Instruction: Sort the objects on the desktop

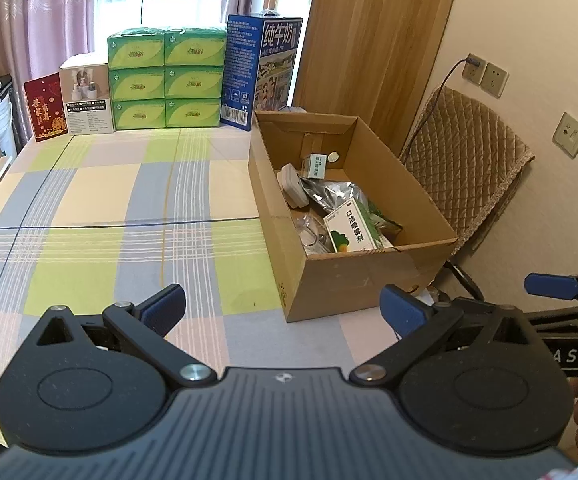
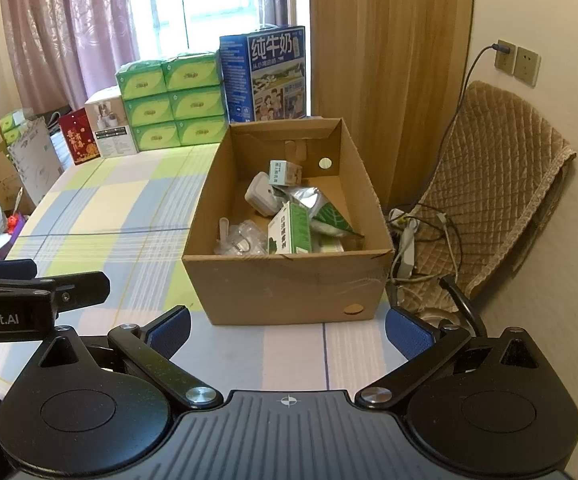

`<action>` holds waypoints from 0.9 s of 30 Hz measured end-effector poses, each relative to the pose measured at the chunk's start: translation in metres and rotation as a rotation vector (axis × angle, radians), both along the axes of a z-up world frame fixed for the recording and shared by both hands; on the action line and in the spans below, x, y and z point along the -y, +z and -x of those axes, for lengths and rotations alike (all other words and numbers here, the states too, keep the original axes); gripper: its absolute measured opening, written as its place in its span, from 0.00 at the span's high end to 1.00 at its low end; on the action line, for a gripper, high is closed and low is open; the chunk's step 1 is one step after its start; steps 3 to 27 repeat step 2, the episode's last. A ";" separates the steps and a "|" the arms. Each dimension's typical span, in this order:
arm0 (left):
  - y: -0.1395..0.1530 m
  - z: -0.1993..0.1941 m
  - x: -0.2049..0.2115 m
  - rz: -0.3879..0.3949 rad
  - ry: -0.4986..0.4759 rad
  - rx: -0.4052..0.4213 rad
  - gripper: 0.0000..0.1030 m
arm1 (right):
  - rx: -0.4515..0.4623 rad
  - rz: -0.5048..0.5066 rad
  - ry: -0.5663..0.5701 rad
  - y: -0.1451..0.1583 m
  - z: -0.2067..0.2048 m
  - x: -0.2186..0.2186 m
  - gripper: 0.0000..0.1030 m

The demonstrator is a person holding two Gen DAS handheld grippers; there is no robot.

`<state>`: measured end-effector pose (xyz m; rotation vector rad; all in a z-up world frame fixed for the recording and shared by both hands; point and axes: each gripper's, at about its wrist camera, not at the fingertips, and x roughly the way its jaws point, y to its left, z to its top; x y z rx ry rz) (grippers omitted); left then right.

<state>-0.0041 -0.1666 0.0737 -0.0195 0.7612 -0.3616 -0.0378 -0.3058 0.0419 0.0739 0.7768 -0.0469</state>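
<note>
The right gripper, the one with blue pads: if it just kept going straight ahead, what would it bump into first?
Probably the near wall of the cardboard box. The right gripper is open and empty, aimed at that wall over bare tablecloth; its exact height is unclear.

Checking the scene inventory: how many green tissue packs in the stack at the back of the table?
6 show: tissue packs stacked two wide, three high, between the white box and the milk carton. More may sit behind them.

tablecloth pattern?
Plaid tablecloth: pale yellow, lime green, blue and lilac blocks with thin stripes. Clearest in the left wrist view.
</note>
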 end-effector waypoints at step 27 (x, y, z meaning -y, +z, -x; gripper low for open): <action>0.000 0.001 0.000 -0.003 0.006 0.009 0.01 | -0.001 0.001 0.000 0.000 0.000 0.000 0.02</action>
